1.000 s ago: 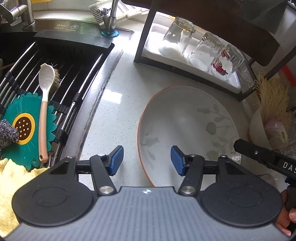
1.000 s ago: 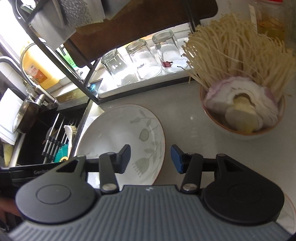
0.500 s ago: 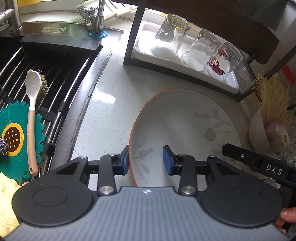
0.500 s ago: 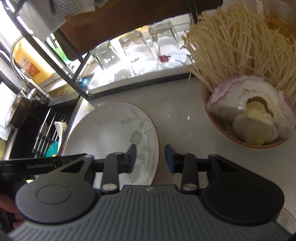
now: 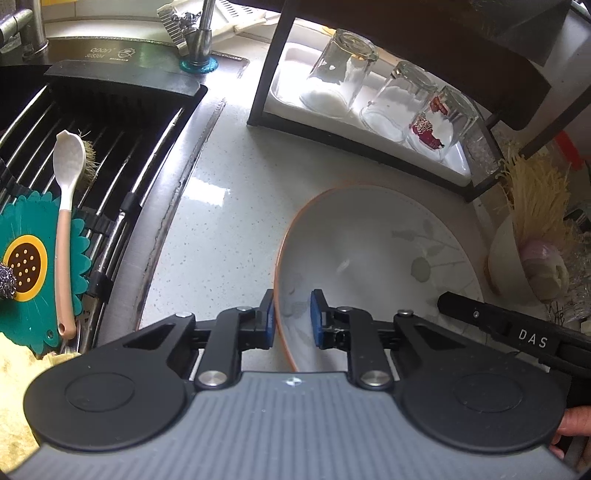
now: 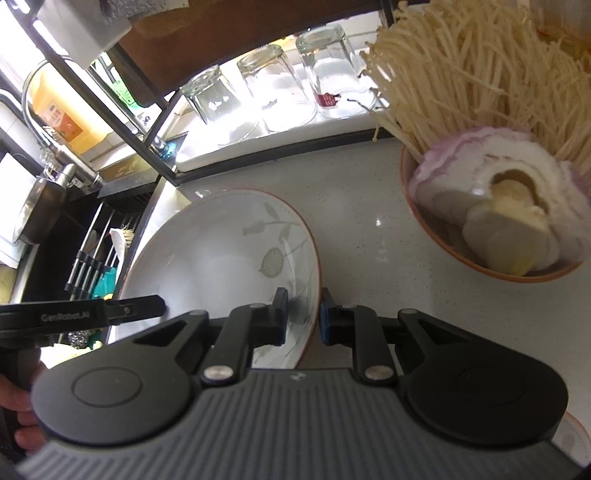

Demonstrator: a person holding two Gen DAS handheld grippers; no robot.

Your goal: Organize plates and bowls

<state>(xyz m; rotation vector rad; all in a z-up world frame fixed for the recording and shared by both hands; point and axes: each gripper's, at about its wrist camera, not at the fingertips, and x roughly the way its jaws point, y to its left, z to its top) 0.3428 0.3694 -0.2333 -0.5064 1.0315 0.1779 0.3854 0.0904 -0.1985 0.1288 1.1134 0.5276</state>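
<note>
A large white plate (image 5: 369,258) with an orange rim and a grey leaf pattern lies on the pale countertop. My left gripper (image 5: 291,317) is shut on its left rim, one blue pad each side. My right gripper (image 6: 302,317) is shut on its right rim; the plate (image 6: 221,258) looks tilted up in that view. Each gripper's body shows in the other's view, the right one (image 5: 517,332) and the left one (image 6: 81,315). A bowl (image 6: 443,236) holding onion slices and enoki mushrooms stands to the right of the plate.
A black rack with three upturned glasses (image 5: 391,99) stands behind the plate. The sink (image 5: 74,147) at left holds a drain rack, a spoon (image 5: 64,206), a teal sunflower mat and a steel scrubber. A faucet (image 5: 199,33) is behind it.
Both grippers moved in over the plate's opposite rims and closed from wide open to shut on them. The plate's right side has lifted off the counter.
</note>
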